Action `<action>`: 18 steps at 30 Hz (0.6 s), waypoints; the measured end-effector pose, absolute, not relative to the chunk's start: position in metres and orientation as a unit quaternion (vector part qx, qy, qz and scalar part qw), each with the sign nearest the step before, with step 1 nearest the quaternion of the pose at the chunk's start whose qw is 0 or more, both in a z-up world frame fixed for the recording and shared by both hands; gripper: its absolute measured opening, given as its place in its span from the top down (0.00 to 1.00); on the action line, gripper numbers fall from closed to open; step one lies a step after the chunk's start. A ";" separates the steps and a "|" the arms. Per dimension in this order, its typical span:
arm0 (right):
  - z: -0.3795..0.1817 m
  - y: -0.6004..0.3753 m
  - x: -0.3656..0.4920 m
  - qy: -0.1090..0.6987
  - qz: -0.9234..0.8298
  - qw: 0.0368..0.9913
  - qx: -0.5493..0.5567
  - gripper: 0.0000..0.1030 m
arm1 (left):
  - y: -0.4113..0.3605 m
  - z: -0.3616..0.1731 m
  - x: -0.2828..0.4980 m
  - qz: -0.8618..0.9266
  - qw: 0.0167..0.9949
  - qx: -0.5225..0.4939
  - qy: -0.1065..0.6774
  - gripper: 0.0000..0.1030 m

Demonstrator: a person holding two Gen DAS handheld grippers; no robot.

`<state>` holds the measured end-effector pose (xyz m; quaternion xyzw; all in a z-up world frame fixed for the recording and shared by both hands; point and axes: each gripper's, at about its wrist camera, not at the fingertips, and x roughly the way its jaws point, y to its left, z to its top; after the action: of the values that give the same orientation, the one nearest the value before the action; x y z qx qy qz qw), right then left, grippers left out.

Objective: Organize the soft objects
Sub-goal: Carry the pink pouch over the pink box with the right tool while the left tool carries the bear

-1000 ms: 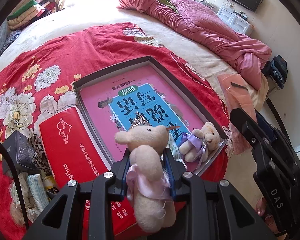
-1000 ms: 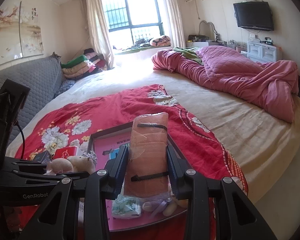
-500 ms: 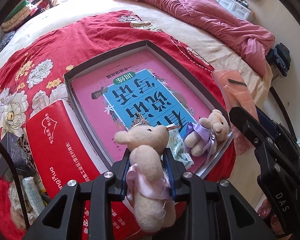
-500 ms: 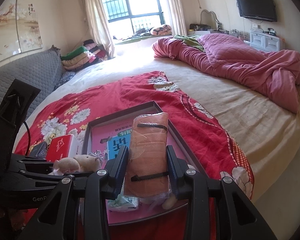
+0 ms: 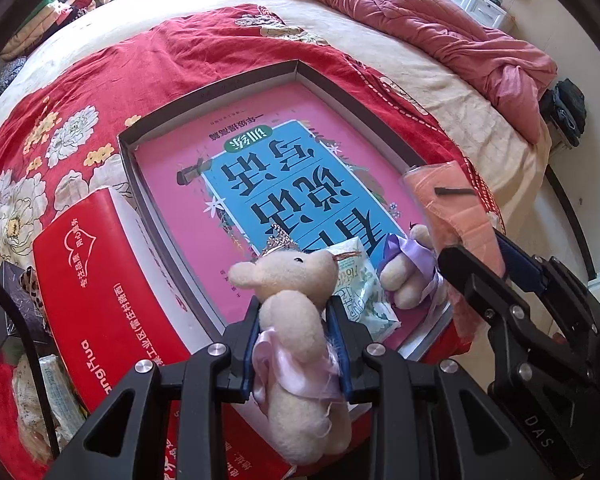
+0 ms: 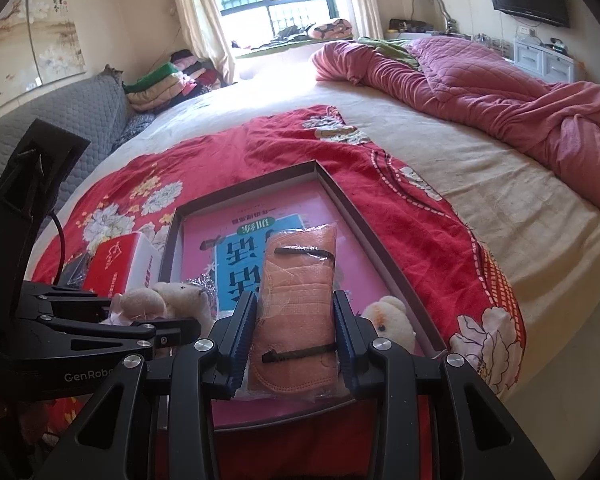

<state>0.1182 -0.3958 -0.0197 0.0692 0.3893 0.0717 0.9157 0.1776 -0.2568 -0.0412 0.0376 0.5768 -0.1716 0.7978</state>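
Observation:
My left gripper point(image 5: 296, 320) is shut on a cream plush bear with a pink ribbon and a tiara point(image 5: 296, 332), held above the near edge of a dark shallow box point(image 5: 204, 92) lined with a pink and blue book. My right gripper point(image 6: 294, 316) is shut on an orange mask pack in clear wrap point(image 6: 296, 300), held over the box's near right part; it also shows in the left wrist view point(image 5: 452, 208). A second cream bear with a purple ribbon point(image 5: 408, 276) and a pale tissue pack point(image 5: 360, 292) lie in the box's near right corner.
A red tissue box point(image 5: 92, 280) lies left of the dark box on the red floral blanket point(image 5: 100, 72). A black small box point(image 5: 0, 312) and wrapped packs point(image 5: 48, 392) sit at the near left. A pink quilt point(image 6: 500, 92) is bunched at the far right.
Both grippers have moved forward and lower toward the box with their loads still held. The box looks larger and nearer in both views.

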 end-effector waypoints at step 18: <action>-0.048 -0.387 0.133 0.424 0.086 0.900 0.054 0.62 | -0.261 -0.047 0.185 -0.166 0.800 0.049 0.575 0.69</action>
<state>0.1332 -0.3868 -0.0481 0.0543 0.4240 0.0860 0.9000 0.1847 -0.2614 -0.0470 0.0494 0.5748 -0.1661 0.7998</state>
